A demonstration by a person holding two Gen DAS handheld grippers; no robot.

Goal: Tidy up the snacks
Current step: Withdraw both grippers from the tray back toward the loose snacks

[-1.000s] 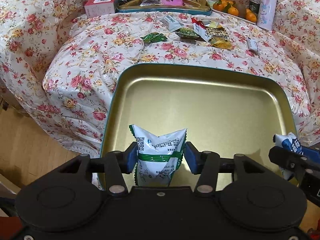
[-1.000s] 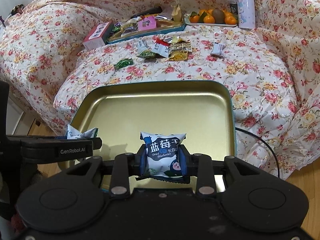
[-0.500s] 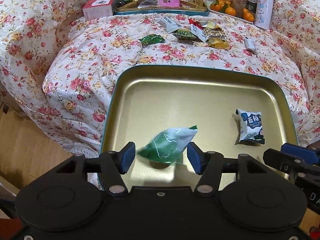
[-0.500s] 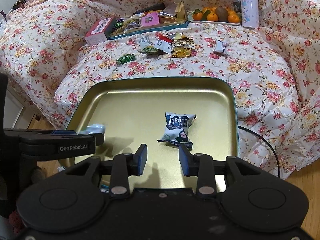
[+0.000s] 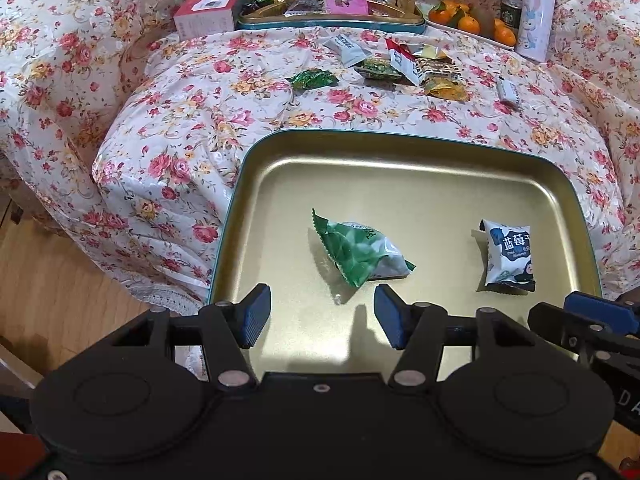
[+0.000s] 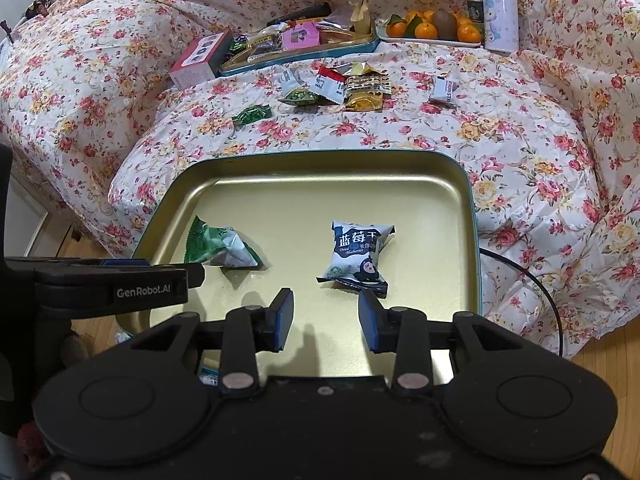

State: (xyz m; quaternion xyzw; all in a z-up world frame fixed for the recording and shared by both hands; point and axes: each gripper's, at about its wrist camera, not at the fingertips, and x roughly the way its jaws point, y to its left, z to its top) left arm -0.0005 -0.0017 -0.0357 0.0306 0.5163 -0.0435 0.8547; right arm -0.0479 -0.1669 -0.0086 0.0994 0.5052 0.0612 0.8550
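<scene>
Both grippers hang over the gold tray [image 5: 400, 152], jaws apart and holding nothing: the left gripper [image 5: 322, 316] just short of the green snack packet [image 5: 360, 252], the right gripper [image 6: 325, 316] just short of the dried-blueberry packet [image 6: 358, 252]. Both packets lie inside the tray. Loose snacks [image 6: 332, 88] litter the floral cloth [image 6: 520, 140] beyond, before a filled tin [image 6: 304, 40] and a plate of oranges [image 6: 428, 28].

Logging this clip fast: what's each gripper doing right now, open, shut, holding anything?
Left gripper: open, holding nothing; green snack packet lies in the gold tray.
Right gripper: open, holding nothing; dried blueberry packet lies in the tray.
</scene>
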